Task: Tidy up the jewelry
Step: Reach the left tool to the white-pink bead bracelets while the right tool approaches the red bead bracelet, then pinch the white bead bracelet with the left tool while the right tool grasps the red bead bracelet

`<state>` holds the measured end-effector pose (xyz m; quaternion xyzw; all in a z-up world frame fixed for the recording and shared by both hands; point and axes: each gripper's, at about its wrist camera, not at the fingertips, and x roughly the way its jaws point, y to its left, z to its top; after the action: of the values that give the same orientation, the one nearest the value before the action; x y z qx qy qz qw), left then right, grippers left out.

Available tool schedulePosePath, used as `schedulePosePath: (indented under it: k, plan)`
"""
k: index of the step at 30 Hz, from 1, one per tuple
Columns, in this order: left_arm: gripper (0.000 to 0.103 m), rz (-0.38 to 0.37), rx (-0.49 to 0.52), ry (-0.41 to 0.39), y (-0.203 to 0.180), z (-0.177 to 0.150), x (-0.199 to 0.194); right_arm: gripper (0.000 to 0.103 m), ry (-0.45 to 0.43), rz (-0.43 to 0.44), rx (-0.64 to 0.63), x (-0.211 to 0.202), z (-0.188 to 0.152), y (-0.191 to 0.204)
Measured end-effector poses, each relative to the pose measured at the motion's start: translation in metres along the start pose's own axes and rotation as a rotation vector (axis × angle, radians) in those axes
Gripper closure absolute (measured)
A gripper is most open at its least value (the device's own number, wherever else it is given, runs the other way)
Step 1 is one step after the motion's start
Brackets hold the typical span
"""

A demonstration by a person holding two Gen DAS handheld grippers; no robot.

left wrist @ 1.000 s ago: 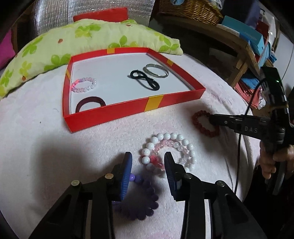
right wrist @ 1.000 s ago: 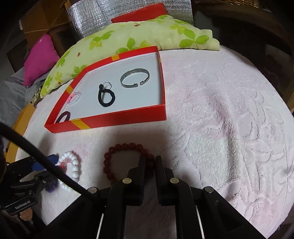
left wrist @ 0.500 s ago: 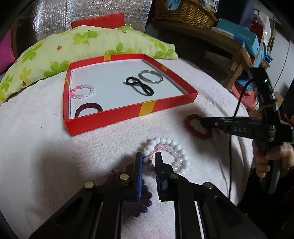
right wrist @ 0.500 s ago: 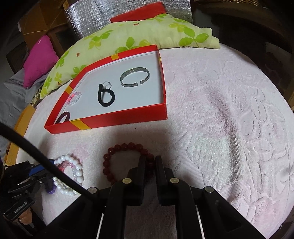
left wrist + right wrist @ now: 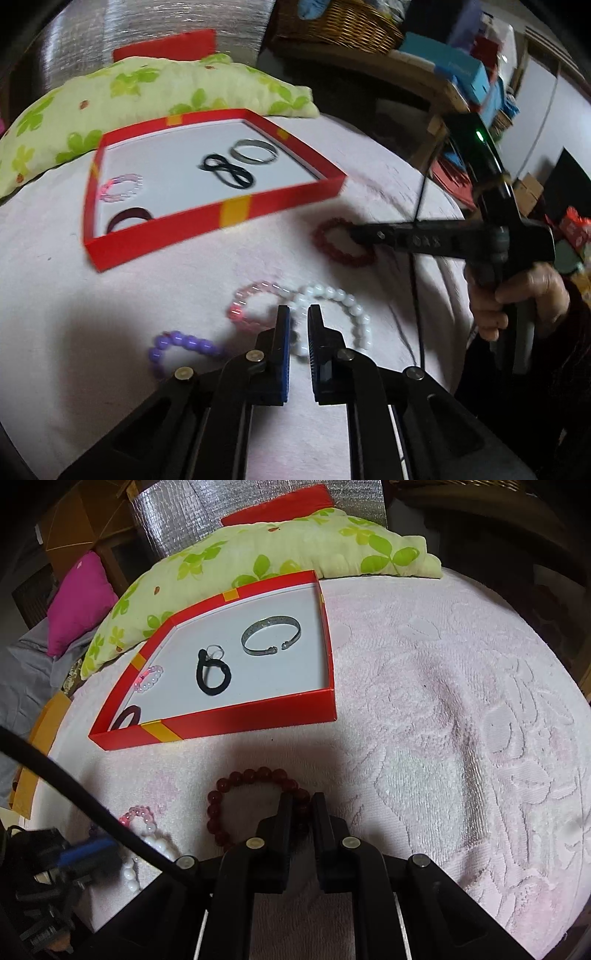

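Note:
In the left wrist view my left gripper (image 5: 298, 317) is shut on the near side of a white bead bracelet (image 5: 343, 301) on the pink towel. A pink bead bracelet (image 5: 245, 299) lies just left of it, and a purple one (image 5: 184, 343) lies further left. My right gripper (image 5: 302, 803) is shut on the rim of a dark red bead bracelet (image 5: 236, 779), which still lies on the towel. The red tray (image 5: 240, 716) behind holds a silver bangle (image 5: 271, 638), a black hair tie (image 5: 212, 675), a small pink bracelet (image 5: 149, 677) and a dark ring (image 5: 127, 718).
A green-patterned pillow (image 5: 258, 557) lies behind the tray, and a magenta cushion (image 5: 77, 602) sits at the far left. A wooden shelf with boxes (image 5: 454, 70) and a wicker basket (image 5: 343, 22) stands to the right. A hand (image 5: 517, 295) holds the right gripper's handle.
My left gripper shut on the white bracelet and dragged it right, off the pink one; the purple bracelet now lies in the open. The right gripper has not moved.

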<state>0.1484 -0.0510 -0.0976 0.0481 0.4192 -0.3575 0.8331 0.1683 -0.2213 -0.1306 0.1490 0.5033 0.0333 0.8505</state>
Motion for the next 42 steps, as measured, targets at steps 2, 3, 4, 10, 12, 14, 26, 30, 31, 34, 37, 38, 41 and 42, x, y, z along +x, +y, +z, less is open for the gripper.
schedulePosePath:
  k: [2,3,4,10,12,14,26,30,31,34,37,38,41,42]
  plan:
    - [0.093,0.003,0.018,0.012,-0.005,-0.002,0.004,0.091,0.000,0.000,-0.002,0.000,0.000,0.000]
    - [0.094,0.005,0.025,0.023,-0.007,-0.003,0.007,0.091,-0.001,0.001,-0.002,0.000,0.000,0.000]
    - [0.094,0.019,0.033,0.031,-0.009,-0.003,0.009,0.091,-0.001,0.001,-0.002,0.000,0.000,0.000]
    - [0.093,0.067,0.056,0.022,-0.009,-0.004,0.007,0.091,-0.003,-0.001,-0.006,0.000,-0.001,0.001]
    - [0.093,0.089,0.060,0.012,-0.006,-0.004,0.002,0.091,-0.003,0.000,-0.005,0.000,-0.001,0.001]
    - [0.092,0.105,0.036,0.020,0.001,-0.004,0.000,0.091,-0.003,0.000,-0.006,0.000,-0.001,0.001]
    - [0.045,0.229,-0.020,-0.023,0.021,-0.002,-0.010,0.091,-0.003,0.000,-0.007,0.000,-0.001,0.001]
    - [0.040,0.212,-0.019,0.004,0.021,-0.003,-0.005,0.091,-0.004,-0.002,-0.008,0.000,-0.001,0.001]
    - [0.040,0.218,-0.010,0.016,0.020,-0.004,-0.001,0.091,-0.003,-0.002,-0.008,0.000,-0.001,0.001]
    - [0.040,0.193,0.011,0.013,0.017,-0.003,-0.001,0.091,-0.004,-0.006,-0.009,0.000,-0.001,0.002]
    - [0.048,0.171,-0.001,0.030,0.021,-0.004,0.001,0.091,-0.005,-0.007,-0.010,0.000,-0.001,0.002]
    - [0.052,0.167,-0.007,0.044,0.022,-0.005,0.003,0.091,-0.006,-0.007,-0.010,0.000,-0.001,0.003]
    - [0.065,0.159,-0.001,0.057,0.021,-0.006,0.003,0.091,-0.005,-0.007,-0.011,0.000,-0.001,0.003]
    - [0.072,0.162,0.006,0.057,0.020,-0.007,0.003,0.091,-0.005,-0.007,-0.010,0.000,-0.001,0.003]
